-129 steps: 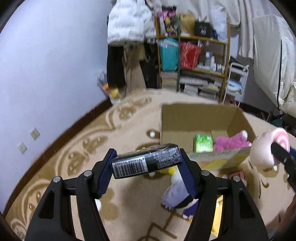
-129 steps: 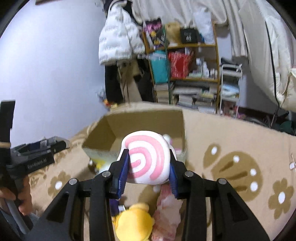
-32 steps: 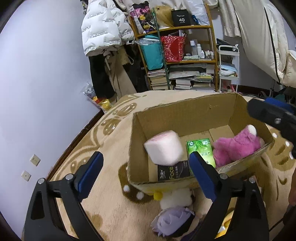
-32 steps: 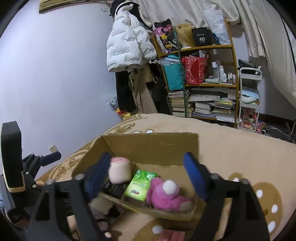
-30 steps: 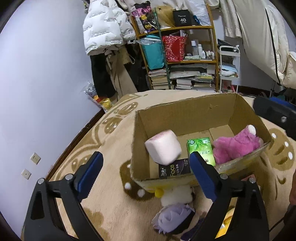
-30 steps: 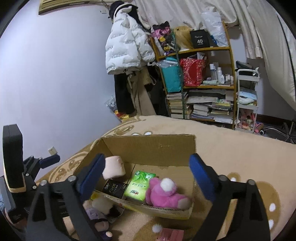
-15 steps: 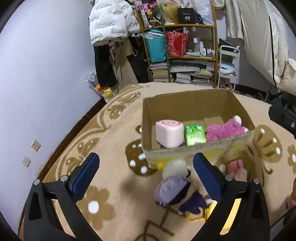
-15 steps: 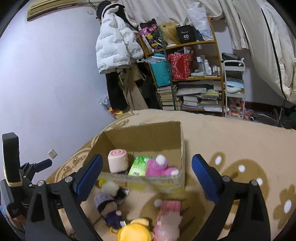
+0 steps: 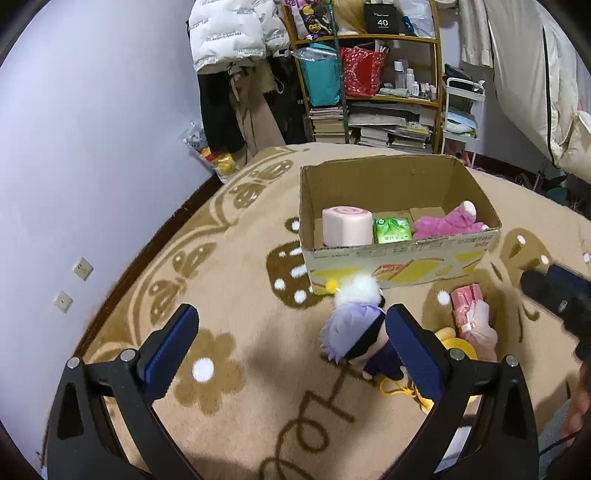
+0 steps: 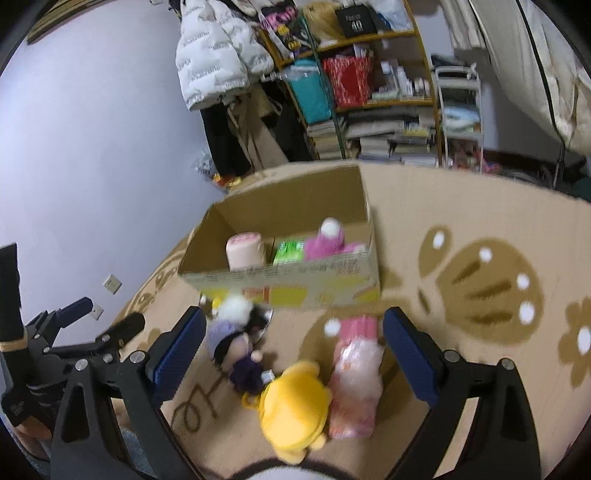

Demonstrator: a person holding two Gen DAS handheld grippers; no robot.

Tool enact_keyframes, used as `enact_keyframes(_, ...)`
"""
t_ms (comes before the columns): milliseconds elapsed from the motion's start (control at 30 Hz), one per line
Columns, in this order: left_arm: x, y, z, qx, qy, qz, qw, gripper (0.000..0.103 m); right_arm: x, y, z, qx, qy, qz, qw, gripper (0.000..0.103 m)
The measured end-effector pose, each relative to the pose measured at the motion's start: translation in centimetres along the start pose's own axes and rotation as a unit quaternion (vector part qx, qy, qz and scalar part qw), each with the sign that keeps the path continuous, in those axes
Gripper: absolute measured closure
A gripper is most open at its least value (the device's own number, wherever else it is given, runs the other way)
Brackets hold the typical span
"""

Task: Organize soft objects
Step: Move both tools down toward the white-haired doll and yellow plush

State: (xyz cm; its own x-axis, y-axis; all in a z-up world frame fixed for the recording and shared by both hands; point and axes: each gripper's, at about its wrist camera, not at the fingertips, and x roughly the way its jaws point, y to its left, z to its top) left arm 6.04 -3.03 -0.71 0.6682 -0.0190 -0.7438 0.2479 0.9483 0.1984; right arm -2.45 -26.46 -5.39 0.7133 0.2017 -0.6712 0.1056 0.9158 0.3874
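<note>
My left claw (image 9: 291, 347) is wide open and holds nothing. My right claw (image 10: 293, 352) is wide open too, with nothing in it. Both hang above the rug (image 9: 229, 295).

Just past my left claw's right finger lies a little doll with pale purple hair (image 9: 356, 336) and dark clothes. A white fluffy ball (image 9: 356, 290) sits at its head, close to the box. From my right claw I see the same doll near the left finger. A yellow plush toy (image 10: 293, 411) lies low between the right claw's fingers, touching the doll's feet. Right beside it, touching it, is a pink pack in clear wrap (image 10: 354, 380).

Behind these toys stands an open cardboard box (image 9: 399, 266) on the rug. Inside it, on the left, is a pink roll toy with a swirl (image 9: 346, 226). Next to it is a green pack (image 9: 392, 230). On the right lies a fuzzy pink plush toy (image 9: 447, 223).

Far behind the box I see a shelf (image 9: 373, 81) full of books and bags, and a white puffy coat (image 9: 231, 33) hanging on the wall.
</note>
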Motion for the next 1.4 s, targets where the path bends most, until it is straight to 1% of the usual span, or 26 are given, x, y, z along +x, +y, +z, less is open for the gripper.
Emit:
enact_keyframes(100, 0.1, 0.3, -0.4, -0.011, 0.013, -0.015, 0.9998, 0.003, 0.7, 0.3, -0.8, 0.004, 0.022, -0.002, 1.000, 0.002)
enact_keyframes(233, 0.9, 0.4, -0.8, -0.019, 0.028, -0.032, 0.9989, 0.003, 1.5, 0.3, -1.6, 0.010, 0.040, -0.006, 0.999, 0.002)
enact_keyframes(533, 4.7, -0.5, -0.9, -0.034, 0.076, -0.072, 0.9939, 0.003, 4.2, 0.4, -2.7, -0.005, 0.079, -0.036, 0.996, 0.003)
enact_keyframes(667, 6.3, -1.5, -0.6, -0.026, 0.091, -0.082, 0.9922, 0.003, 5.5, 0.7, -3.1, -0.012, 0.096, -0.039, 0.995, 0.004)
enact_keyframes(767, 7.0, -2.1, -0.4, -0.021, 0.093, -0.103, 0.9901, 0.003, 6.2, 0.7, -3.5, -0.016, 0.110, -0.041, 0.993, 0.005)
enact_keyframes(833, 7.6, -2.7, -0.2, -0.017, 0.097, -0.111, 0.9889, 0.003, 6.7, 0.6, -3.6, -0.016, 0.117, -0.043, 0.992, 0.006)
enact_keyframes(867, 7.8, -2.9, -0.2, -0.016, 0.100, -0.112, 0.9885, 0.003, 6.9, 0.5, -3.8, -0.015, 0.122, -0.043, 0.992, 0.008)
enact_keyframes(967, 8.8, -3.6, -0.4, -0.007, 0.113, -0.112, 0.9872, 0.003, 7.5, 0.2, -3.8, -0.012, 0.128, -0.045, 0.991, 0.008)
enact_keyframes(1067, 9.8, -4.3, -0.7, -0.001, 0.129, -0.122, 0.9842, 0.003, 8.1, -0.2, -3.8, -0.010, 0.136, -0.047, 0.990, 0.008)
enact_keyframes(1400, 13.0, -5.0, -1.5, -0.006, 0.172, -0.127, 0.9768, 0.003, 10.1, -0.1, -4.6, -0.012, 0.172, -0.052, 0.984, 0.008)
